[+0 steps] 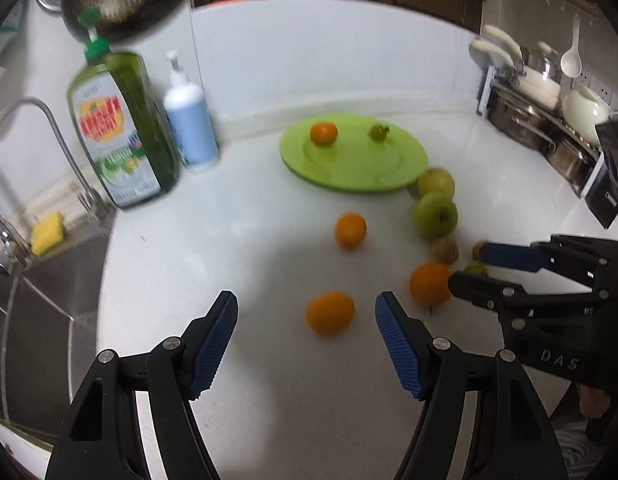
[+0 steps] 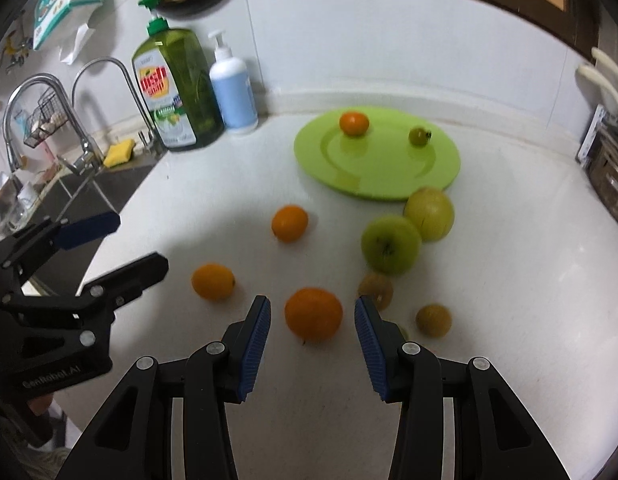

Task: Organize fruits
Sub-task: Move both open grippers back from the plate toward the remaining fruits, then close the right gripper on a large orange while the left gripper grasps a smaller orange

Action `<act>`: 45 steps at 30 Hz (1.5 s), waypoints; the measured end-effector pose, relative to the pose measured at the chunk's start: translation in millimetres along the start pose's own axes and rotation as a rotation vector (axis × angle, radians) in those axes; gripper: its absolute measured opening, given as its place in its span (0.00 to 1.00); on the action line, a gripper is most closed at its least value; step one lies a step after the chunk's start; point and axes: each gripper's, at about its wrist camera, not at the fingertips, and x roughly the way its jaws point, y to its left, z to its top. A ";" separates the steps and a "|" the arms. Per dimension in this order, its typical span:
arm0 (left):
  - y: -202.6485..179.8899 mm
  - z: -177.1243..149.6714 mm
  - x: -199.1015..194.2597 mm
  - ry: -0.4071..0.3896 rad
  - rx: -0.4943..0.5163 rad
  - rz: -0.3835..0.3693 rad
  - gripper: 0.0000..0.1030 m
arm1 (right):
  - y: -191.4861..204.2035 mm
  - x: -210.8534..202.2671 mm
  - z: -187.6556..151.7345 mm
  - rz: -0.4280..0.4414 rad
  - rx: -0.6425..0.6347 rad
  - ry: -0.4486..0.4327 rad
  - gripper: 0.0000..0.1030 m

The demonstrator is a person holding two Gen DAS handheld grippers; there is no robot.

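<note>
A green plate (image 1: 349, 172) (image 2: 373, 176) at the back of the white counter holds a small orange (image 1: 323, 133) (image 2: 354, 123) and a small green fruit (image 1: 379, 132) (image 2: 419, 136). Three oranges lie loose in front of it. My left gripper (image 1: 305, 304) is open, with one orange (image 1: 330, 312) (image 2: 213, 281) just ahead between its fingers. My right gripper (image 2: 312, 309) (image 1: 467, 265) is open around the largest orange (image 2: 313, 313) (image 1: 430, 283). Two green apples (image 2: 391, 244) (image 1: 435, 215) and two kiwis (image 2: 375, 290) sit to the right.
A green dish soap bottle (image 1: 123, 128) (image 2: 177, 92) and a white pump bottle (image 1: 191, 120) (image 2: 233, 88) stand at the back left. A sink with a tap (image 1: 25, 168) and yellow sponge (image 1: 48, 232) is on the left. Pots on a rack (image 1: 549, 120) stand at the right.
</note>
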 end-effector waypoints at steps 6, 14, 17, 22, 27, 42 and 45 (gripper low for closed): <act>-1.1 -9.7 21.6 0.066 0.006 -0.026 0.69 | -4.7 15.9 -3.5 0.003 0.015 0.051 0.43; 1.2 -10.3 36.6 0.082 0.012 -0.046 0.68 | -4.6 33.4 -3.4 0.025 0.012 0.109 0.43; 0.6 -8.1 39.8 0.074 0.026 -0.052 0.68 | -3.5 37.2 -2.7 0.030 0.008 0.119 0.43; 1.1 -5.8 47.6 0.067 0.021 -0.067 0.65 | -2.2 43.6 -1.8 0.036 0.003 0.141 0.43; -0.4 -5.4 53.9 0.074 0.025 -0.080 0.59 | -2.0 47.9 -1.1 0.032 0.003 0.151 0.43; -4.2 -7.0 64.6 0.105 0.006 -0.135 0.36 | -3.7 57.3 -1.6 0.053 0.014 0.174 0.42; -4.1 -7.5 64.4 0.103 0.006 -0.138 0.36 | -3.7 57.9 -1.6 0.055 0.014 0.171 0.41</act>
